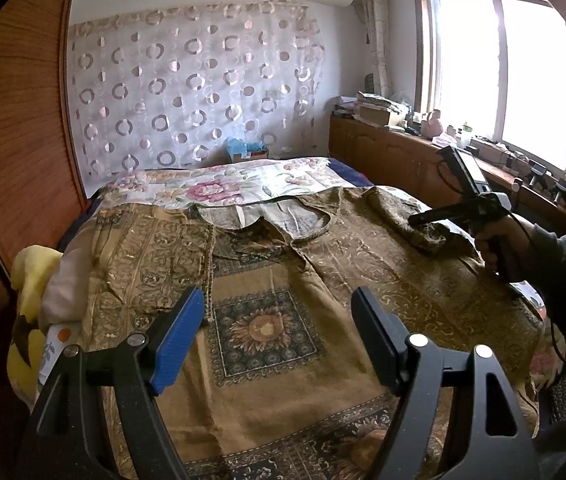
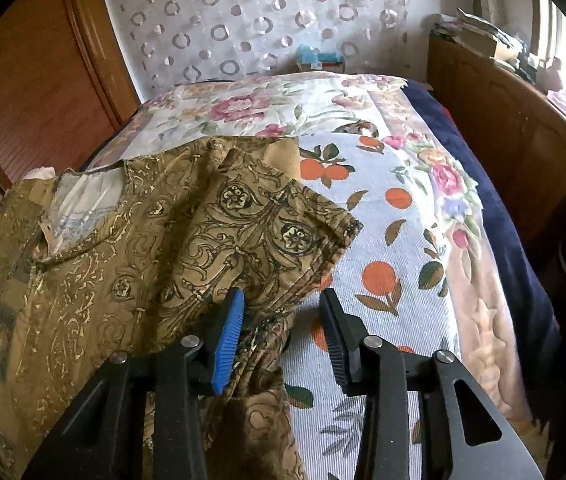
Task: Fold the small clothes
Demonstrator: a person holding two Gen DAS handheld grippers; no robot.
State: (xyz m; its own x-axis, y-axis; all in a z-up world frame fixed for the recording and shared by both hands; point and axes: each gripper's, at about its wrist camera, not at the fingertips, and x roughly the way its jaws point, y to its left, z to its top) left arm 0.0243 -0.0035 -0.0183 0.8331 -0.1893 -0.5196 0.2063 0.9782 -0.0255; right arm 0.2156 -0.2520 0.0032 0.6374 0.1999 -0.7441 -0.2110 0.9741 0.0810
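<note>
A brown-gold patterned shirt (image 1: 275, 280) lies spread flat on the bed, neck opening toward the far side. My left gripper (image 1: 279, 304) is open and empty, hovering above the shirt's lower middle. My right gripper (image 2: 281, 300) is open, its fingers either side of the shirt's right sleeve edge (image 2: 283, 232), which is rumpled and folded inward. In the left wrist view the right gripper (image 1: 423, 218) sits at the sleeve on the right, held by a hand.
A floral sheet (image 2: 383, 216) with an orange print covers the bed. A wooden wardrobe (image 1: 15, 120) stands left, a cluttered wooden cabinet (image 1: 403, 148) right under the window. Yellow and white cloth (image 1: 39, 280) sits at the bed's left edge.
</note>
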